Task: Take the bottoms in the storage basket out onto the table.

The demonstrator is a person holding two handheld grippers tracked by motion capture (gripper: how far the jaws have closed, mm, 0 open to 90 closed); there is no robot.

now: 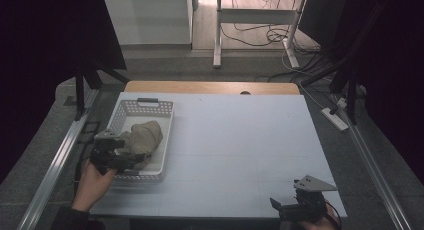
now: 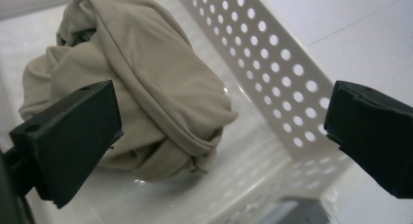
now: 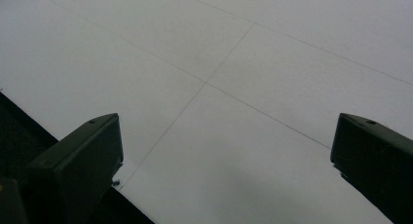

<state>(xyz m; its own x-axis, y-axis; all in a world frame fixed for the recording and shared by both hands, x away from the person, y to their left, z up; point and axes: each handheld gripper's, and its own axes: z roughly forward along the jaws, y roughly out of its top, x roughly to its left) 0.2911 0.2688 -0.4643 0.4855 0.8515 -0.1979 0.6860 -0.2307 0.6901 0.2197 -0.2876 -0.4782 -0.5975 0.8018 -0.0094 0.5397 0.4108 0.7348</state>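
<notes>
L gripper [image 2: 221,136] is closest to cam: jaws spread wide, nothing between them, hovering over the near end of the white perforated basket [image 2: 287,83]. One jaw sits just beside the beige bundled cloth [image 2: 131,87], the other is out over the basket's side wall. Cloth lies inside the basket, bunched into a tight wad w/ folds wrapped around it, resting on the basket floor toward the near half.

Risks, imo:
- Jaw span straddles the wall. If it drops as is, the outer jaw likely lands on the rim or outside it and closes on plastic + cloth together, so the basket lifts or skids w/ it.
- Basket looks light and sits near the table's L edge [image 1: 107,135]; a sideways tug could shove it off toward the rail.
- Wad is rounded and slack. A pinch on one outer fold prob pulls a loose layer and the bundle unrolls instead of coming up whole.
- Fabric could snag in the wall holes if dragged along it.

Around, big to small: white table [image 1: 240,150] is bare through the middle, faint grid lines. R gripper [image 1: 292,207] parked at the near R corner, jaws apart, holding nothing, well apart from the basket, pointed at blank tabletop [image 3: 253,87]. Dark basket handle [image 1: 147,100] at the far end. The near wall is the main obstruction for the L approach.
</notes>
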